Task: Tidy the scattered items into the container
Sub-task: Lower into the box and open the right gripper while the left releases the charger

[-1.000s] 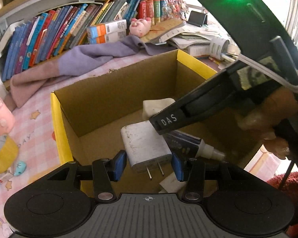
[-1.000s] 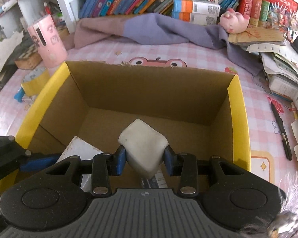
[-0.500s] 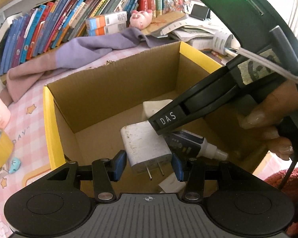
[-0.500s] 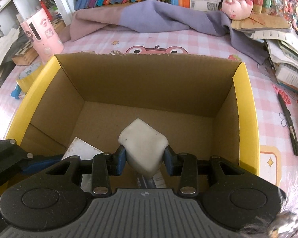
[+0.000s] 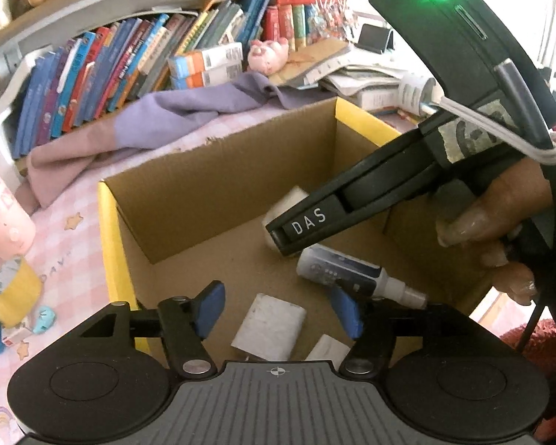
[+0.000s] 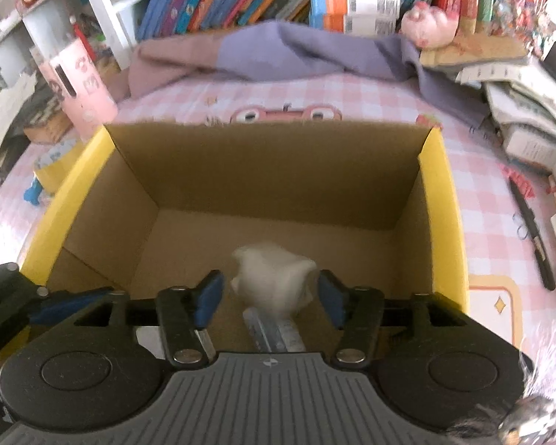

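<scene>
Surface: a pink checked tablecloth (image 6: 352, 92) with cartoon prints covers the desk; the cardboard box (image 6: 278, 170) with yellow flaps stands on it and serves as landmark.
Behind the box: a purple and mauve cloth (image 6: 296, 52) lies bunched along the far edge, with a row of books (image 5: 92, 74) leaning on a shelf beyond it and a pink plush pig (image 6: 430, 22) at the cloth's right end.
Left of the box: a pink cartoon cylinder (image 6: 83, 81) stands upright, and a yellow tape roll (image 6: 52, 167) sits just beside the left flap.
Right of the box: a black pen (image 6: 533, 237) lies on the cloth, with stacked papers (image 6: 530, 118) further off.
Left gripper (image 5: 278, 311): over the box's near edge, pointing down into it; its jaws are opening, and the blue pads stand clear of everything.
White charger (image 5: 268, 326): lies flat on the box floor below the left gripper's gap, touching neither pad.
Right gripper (image 6: 268, 296): also over the box's near side, its jaws opening; a hand (image 5: 500, 218) grips its handle in the left wrist view.
White block (image 6: 274, 278): motion-blurred, between the right gripper's pads inside the box, a gap showing on each side, so nothing is gripped.
White spray bottle (image 5: 352, 274): lies on its side on the box floor, just beneath the white block.
</scene>
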`<state>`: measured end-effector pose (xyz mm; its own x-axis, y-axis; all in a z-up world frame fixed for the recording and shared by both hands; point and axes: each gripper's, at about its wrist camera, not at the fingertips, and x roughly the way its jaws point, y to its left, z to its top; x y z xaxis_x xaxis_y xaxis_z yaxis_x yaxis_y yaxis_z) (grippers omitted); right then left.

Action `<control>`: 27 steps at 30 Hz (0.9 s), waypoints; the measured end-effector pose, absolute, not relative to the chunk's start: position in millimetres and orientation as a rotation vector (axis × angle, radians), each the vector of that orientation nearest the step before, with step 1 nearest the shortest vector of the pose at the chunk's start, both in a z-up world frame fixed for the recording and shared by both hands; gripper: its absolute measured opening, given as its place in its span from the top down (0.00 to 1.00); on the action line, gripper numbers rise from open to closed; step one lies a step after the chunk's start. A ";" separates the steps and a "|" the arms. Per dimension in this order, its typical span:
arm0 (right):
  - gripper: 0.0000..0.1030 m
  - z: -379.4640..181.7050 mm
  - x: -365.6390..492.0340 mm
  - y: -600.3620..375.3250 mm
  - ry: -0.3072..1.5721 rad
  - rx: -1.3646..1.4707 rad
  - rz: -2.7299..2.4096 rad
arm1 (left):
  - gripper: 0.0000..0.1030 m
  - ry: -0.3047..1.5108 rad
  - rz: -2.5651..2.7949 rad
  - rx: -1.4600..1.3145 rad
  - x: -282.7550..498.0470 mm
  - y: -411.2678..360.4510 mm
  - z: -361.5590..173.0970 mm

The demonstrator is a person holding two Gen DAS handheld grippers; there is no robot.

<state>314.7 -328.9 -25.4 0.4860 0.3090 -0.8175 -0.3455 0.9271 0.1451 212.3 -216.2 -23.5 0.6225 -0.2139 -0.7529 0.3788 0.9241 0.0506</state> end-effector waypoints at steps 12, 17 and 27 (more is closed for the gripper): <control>0.38 -2.3 286.5 -333.7 0.842 -0.016 0.376 | 0.18 0.740 -0.269 0.178 184.7 -202.9 -6.2; 0.36 9.7 265.1 -336.5 0.764 -0.007 0.355 | 0.09 0.682 -0.233 0.135 171.7 -191.7 3.3; 0.32 28.5 229.0 -333.1 0.669 -0.028 0.317 | 0.07 0.580 -0.244 0.126 150.2 -179.4 18.8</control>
